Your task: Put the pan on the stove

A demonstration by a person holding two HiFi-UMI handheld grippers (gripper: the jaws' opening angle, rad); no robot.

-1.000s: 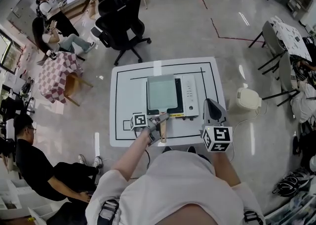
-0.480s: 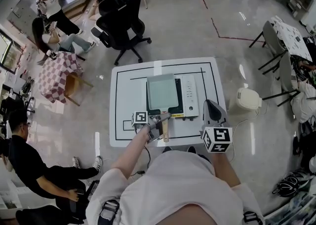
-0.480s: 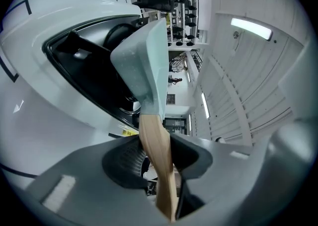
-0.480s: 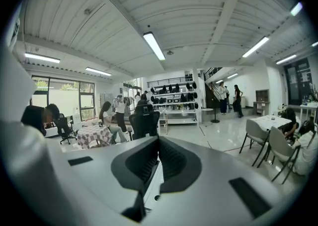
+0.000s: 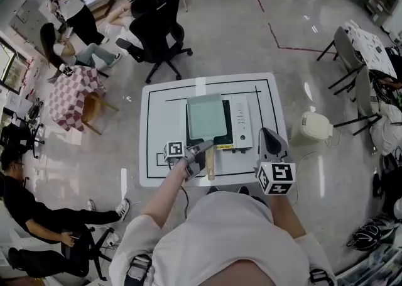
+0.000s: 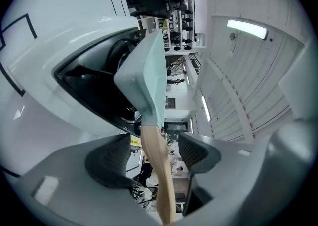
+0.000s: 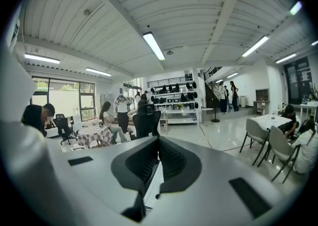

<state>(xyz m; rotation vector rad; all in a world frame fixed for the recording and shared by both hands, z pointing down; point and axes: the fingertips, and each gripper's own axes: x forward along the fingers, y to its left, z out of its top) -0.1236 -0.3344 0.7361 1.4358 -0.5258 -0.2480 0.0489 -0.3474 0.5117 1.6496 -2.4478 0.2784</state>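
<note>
White table (image 5: pixel 162 121) — pan (image 5: pixel 206 118) on stove (image 5: pixel 241 121), chair (image 5: pixel 157 24) beyond

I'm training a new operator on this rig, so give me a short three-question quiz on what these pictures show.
1. Where does the pan rest? A) on the stove B) on the floor C) on a chair
2. True or false: the right gripper grips the pan's handle.
3. What stands between the jaws of the left gripper?
Key: 1 A. 2 False: its jaws are together on nothing, off to the side of the stove. 3 The pan's wooden handle; the jaws are opening and their pads stand clear of it.
</note>
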